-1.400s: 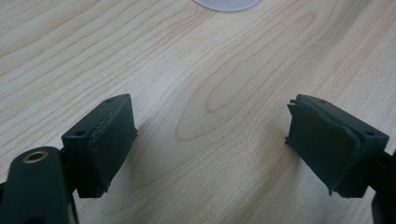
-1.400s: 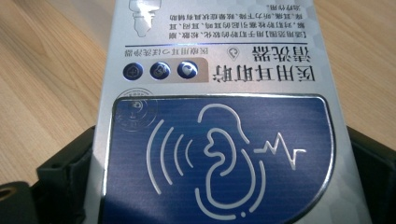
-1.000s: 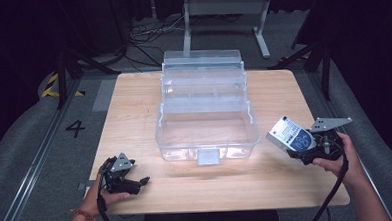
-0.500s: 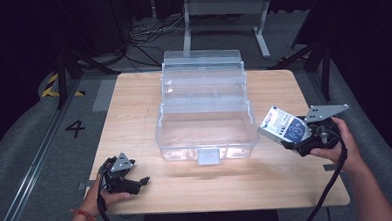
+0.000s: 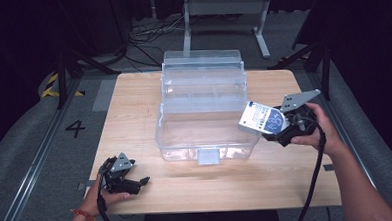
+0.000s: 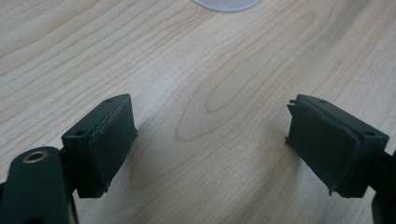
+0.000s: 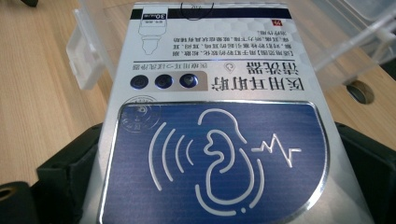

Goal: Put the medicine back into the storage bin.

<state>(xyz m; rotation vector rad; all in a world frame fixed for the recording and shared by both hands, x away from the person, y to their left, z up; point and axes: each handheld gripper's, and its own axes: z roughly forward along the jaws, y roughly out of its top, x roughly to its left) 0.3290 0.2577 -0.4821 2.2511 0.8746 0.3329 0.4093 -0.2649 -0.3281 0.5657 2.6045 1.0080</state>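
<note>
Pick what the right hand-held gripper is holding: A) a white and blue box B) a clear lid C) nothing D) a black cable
A: the right hand-held gripper clamps the white and blue box between its jaws, by the right edge of the clear plastic case.

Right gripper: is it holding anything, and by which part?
Yes. The right gripper is shut on the white-and-blue box, clamped across the side edges of its blue-panel end.
</note>
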